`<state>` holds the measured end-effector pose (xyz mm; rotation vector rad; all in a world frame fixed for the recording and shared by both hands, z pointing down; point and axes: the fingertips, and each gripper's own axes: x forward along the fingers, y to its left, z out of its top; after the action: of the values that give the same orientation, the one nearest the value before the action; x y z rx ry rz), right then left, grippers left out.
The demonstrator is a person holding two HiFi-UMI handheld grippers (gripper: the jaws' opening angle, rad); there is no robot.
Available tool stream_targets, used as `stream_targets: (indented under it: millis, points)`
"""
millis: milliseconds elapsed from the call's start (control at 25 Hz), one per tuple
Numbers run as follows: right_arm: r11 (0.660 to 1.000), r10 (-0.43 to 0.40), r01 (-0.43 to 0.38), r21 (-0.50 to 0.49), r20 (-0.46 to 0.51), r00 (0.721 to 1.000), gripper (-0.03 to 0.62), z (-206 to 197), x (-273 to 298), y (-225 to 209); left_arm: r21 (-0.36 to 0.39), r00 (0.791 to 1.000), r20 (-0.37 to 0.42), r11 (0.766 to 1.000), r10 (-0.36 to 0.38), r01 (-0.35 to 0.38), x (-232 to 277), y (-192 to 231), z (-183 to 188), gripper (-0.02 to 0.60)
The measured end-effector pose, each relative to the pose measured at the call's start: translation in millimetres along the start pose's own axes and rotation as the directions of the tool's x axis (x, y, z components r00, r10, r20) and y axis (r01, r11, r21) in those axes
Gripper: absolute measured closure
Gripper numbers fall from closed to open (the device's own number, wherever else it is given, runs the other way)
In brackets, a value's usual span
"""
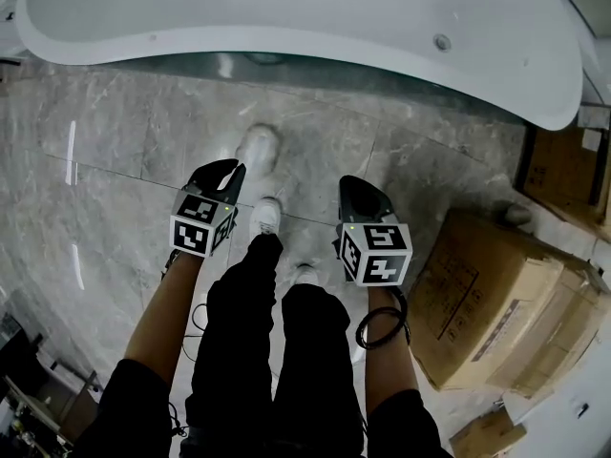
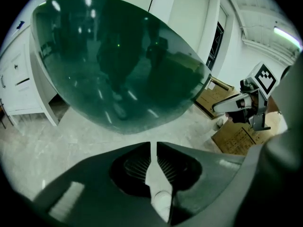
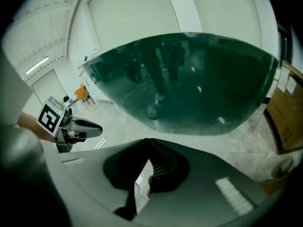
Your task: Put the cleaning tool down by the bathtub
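The bathtub (image 1: 286,41) spans the top of the head view, white at the rim; its glossy dark green wall (image 2: 118,65) fills both gripper views (image 3: 189,79). No cleaning tool shows in any view. My left gripper (image 1: 225,172) hangs over the marble floor just short of the tub, jaws shut with nothing between them (image 2: 152,144). My right gripper (image 1: 359,189) is level with it on the right, also shut and empty (image 3: 147,140). Each gripper shows from the side in the other's view.
Cardboard boxes (image 1: 487,294) are stacked at the right, close to my right arm. A wooden crate (image 1: 563,170) stands by the tub's right end. A white cabinet (image 2: 19,79) is left of the tub. The person's white shoes (image 1: 260,146) are on the floor between the grippers.
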<state>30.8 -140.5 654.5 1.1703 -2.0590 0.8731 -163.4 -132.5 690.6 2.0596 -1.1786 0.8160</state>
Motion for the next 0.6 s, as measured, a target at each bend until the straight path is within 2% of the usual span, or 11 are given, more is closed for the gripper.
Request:
stream_targets:
  millis: [240,360,480,600]
  points:
    - [1.0,-0.003,0.003,0.002,0.015,1.0,0.571,38.0,-47.7,18.2,-0.003,1.0,0.002,1.0,-0.007,0.007,-45.5,-18.6,36.8,0.551]
    - [1.0,-0.005,0.005,0.004,0.022,1.0,0.571,55.7,-72.7,26.0,-0.007,0.999,0.018,1.0,0.026,-0.026,-72.1,-21.9,57.8,0.559]
    - [1.0,-0.014,0.014,0.013,0.024,1.0,0.571,69.3,-98.4,31.0,-0.042,0.998,0.041,0.998,0.052,-0.05,-100.1,-26.8,77.6,0.57]
    - [0.999,-0.025,0.024,0.026,0.03,0.999,0.571,83.2,-122.8,38.2,-0.016,0.999,0.024,0.999,0.039,-0.039,-123.8,-37.6,89.3,0.569]
